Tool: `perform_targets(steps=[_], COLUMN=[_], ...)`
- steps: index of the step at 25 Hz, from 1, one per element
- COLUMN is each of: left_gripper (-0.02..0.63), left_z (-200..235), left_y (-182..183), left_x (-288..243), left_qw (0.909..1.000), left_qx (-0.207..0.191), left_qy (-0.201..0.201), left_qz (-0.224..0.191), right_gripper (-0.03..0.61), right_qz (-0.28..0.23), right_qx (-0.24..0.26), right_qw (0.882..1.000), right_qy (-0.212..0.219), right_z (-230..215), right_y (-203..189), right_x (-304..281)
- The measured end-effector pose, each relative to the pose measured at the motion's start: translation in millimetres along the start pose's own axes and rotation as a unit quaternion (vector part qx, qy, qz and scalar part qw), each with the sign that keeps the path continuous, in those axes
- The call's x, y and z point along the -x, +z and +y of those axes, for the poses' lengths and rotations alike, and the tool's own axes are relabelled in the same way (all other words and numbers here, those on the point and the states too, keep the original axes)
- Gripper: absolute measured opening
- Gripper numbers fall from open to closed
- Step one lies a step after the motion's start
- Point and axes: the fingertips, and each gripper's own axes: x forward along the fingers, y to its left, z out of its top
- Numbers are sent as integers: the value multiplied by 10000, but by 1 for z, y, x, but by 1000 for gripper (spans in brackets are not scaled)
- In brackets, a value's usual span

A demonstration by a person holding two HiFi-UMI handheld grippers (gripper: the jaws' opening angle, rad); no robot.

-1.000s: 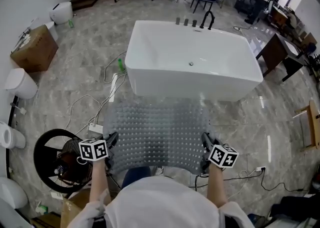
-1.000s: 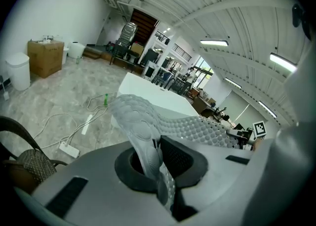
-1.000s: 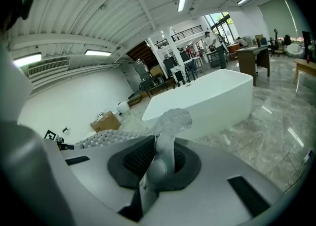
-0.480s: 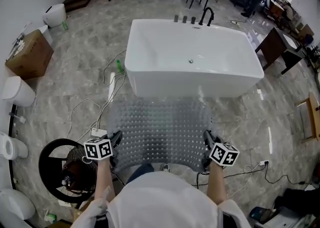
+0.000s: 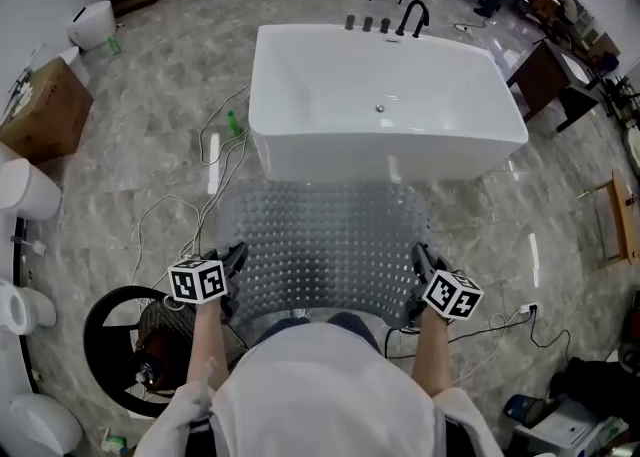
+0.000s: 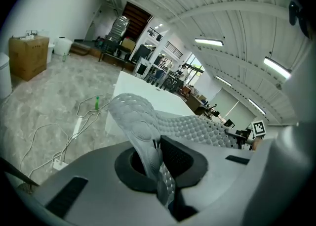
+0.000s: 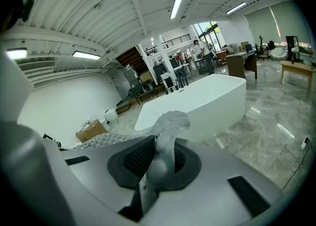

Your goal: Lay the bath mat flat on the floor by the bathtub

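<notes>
I have my left tongs (image 5: 233, 261) clenched on the near left corner of the bath mat (image 5: 325, 240) and my right tongs (image 5: 420, 263) clenched on its near right corner; in each gripper view the studded grey edge is pinched tight between the two pads and curls up out of them. The mat is spread wide between my two hands, bumpy side up, and bows in a shallow arch from one corner to the other. It is in front of me, over the marble floor (image 5: 150, 155), on the near side of the white bathtub (image 5: 380, 95). Its far edge reaches close to the tub's near wall, though from above I cannot tell whether that edge rests on the floor or hangs just clear of it. The near edge is lifted, since both corners are up in my grip. A black faucet (image 5: 412, 17) stands on the tub's far rim. To the left of the tub a white power strip (image 5: 213, 177) and its loose cables trail over the floor, with a small green bottle (image 5: 232, 123) beside them, and a cardboard box (image 5: 40, 110) sits farther left by the wall.
</notes>
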Motion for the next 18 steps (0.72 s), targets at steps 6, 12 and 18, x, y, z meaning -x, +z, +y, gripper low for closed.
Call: perform_targets(steps=[6, 12, 18], left_gripper=[43, 43, 43], left_z=[12, 22, 26], left_y=[21, 33, 54], left_x=[-7, -21, -38], left_qw=[9999, 10000, 10000], left_qx=[-91, -52, -10], left_qy=[-70, -62, 71], left_qz=[11, 7, -64], right_gripper=[41, 41, 41], right_qz=[-53, -24, 77], right_qx=[58, 138, 206], right_qw=[9999, 9999, 9997], right_qy=[-91, -59, 75], right_z=[7, 9, 6], right_y=[12, 24, 44], right_x=[-13, -32, -63])
